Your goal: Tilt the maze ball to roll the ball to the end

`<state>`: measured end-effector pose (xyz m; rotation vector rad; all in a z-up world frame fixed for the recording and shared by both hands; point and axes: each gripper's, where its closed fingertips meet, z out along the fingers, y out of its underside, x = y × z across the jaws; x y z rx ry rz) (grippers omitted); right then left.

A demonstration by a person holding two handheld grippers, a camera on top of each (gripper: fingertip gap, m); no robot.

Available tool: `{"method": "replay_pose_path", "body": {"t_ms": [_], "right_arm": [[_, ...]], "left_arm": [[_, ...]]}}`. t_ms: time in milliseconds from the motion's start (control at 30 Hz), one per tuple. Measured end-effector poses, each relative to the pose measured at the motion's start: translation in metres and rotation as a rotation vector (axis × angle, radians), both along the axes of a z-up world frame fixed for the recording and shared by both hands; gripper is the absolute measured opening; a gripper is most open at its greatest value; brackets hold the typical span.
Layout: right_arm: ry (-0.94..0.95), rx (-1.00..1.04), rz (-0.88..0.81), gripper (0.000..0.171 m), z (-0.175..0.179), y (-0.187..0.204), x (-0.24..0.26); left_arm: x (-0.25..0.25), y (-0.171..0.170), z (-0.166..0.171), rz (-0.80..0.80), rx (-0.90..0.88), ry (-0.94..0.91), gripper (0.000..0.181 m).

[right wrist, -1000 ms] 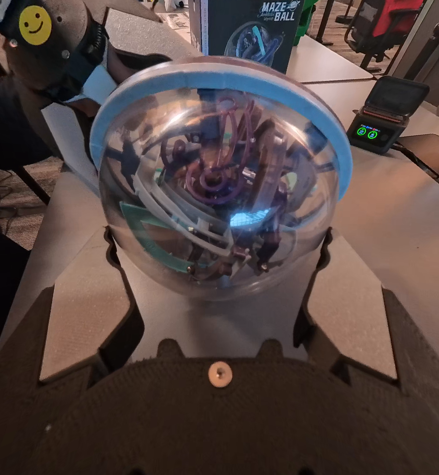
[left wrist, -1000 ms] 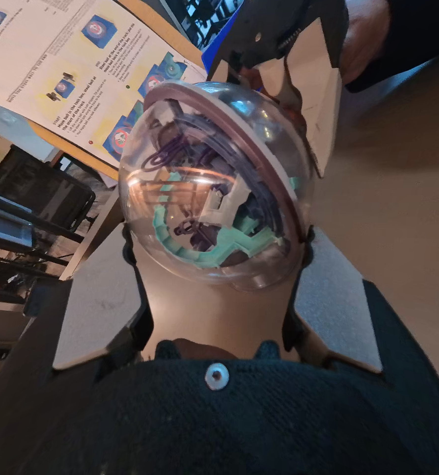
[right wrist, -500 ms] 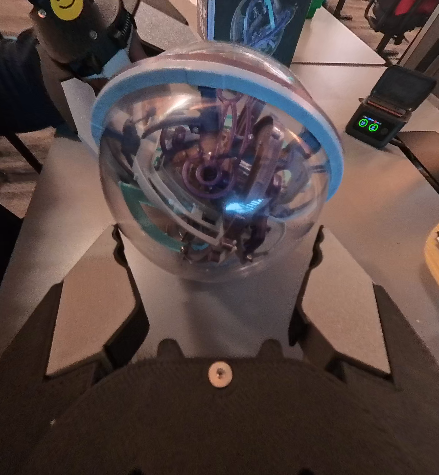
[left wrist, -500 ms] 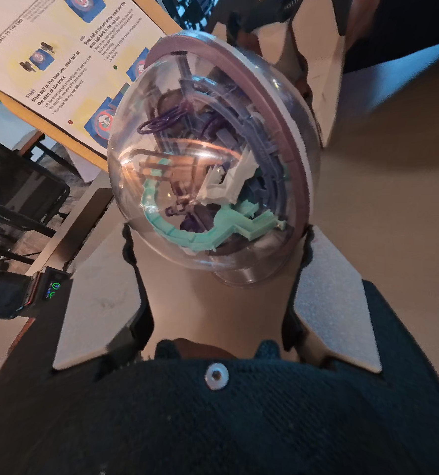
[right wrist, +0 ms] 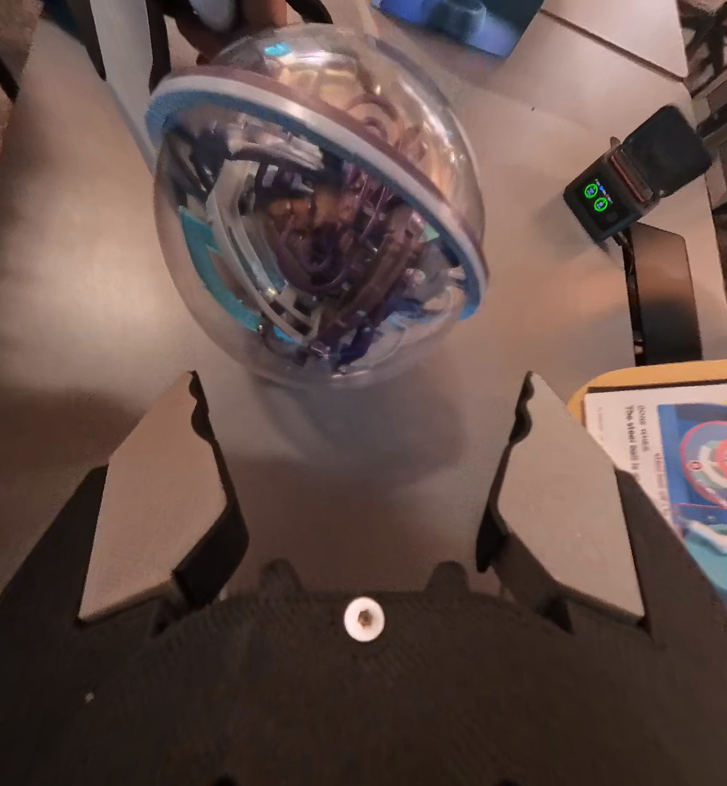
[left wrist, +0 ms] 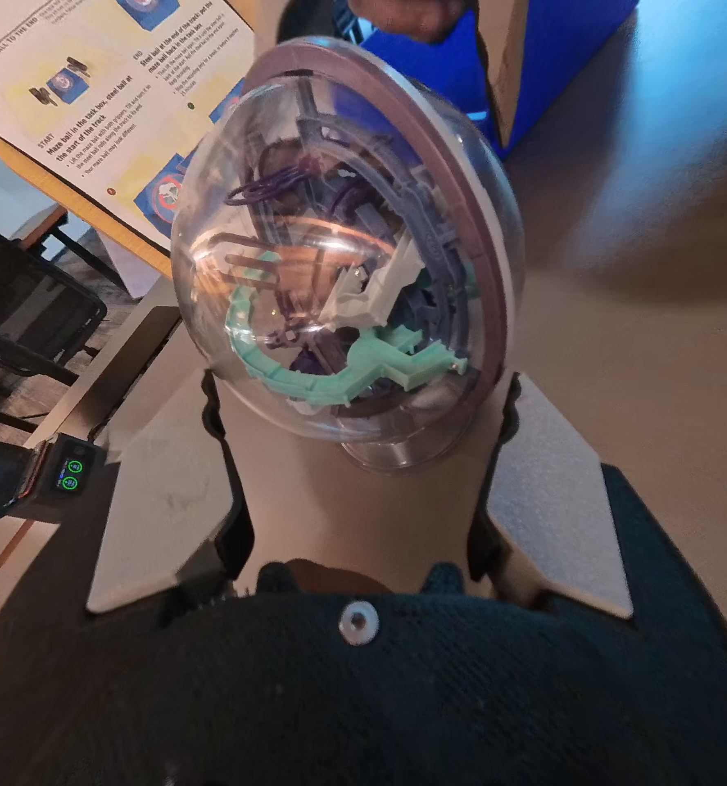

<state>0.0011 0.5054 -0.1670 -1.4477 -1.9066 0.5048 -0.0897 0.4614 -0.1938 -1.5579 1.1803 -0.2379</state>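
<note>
The maze ball (left wrist: 344, 246) is a clear sphere with a pale rim band and teal, grey and purple tracks inside. My left gripper (left wrist: 361, 383) holds it by the lower sides between its fingertips, tilted, over the tan table (left wrist: 629, 383). I cannot pick out the small steel ball. In the right wrist view the maze ball (right wrist: 310, 221) lies just beyond my right gripper (right wrist: 359, 374), which is open and not touching it. A left finger (right wrist: 119, 64) shows against the sphere's far left side. A right finger (left wrist: 497, 64) shows behind the sphere.
An instruction sheet on a wooden board (left wrist: 97, 85) lies to the left and also shows in the right wrist view (right wrist: 693, 468). A small black device with green lights (right wrist: 600, 200) sits by the table edge. A blue box (left wrist: 429, 72) stands behind the ball.
My right gripper has let go of the ball, drawn back and risen, now looking down on it. The left gripper keeps its hold and the ball has tilted further.
</note>
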Motion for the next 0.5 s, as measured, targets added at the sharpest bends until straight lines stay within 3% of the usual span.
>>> {"method": "replay_pose_path", "body": {"t_ms": [167, 333, 500], "right_arm": [[-0.04, 0.008, 0.136, 0.136, 0.013, 0.005, -0.009], [-0.131, 0.037, 0.272, 0.123, -0.005, 0.004, -0.023], [-0.188, 0.019, 0.34, 0.132, -0.025, -0.002, -0.031]], "left_arm": [[0.001, -0.004, 0.001, 0.054, -0.024, -0.062, 0.127], [0.003, -0.005, -0.004, 0.123, -0.033, -0.096, 0.129], [0.0, 0.003, -0.013, 0.205, -0.017, -0.059, 0.127]]}}
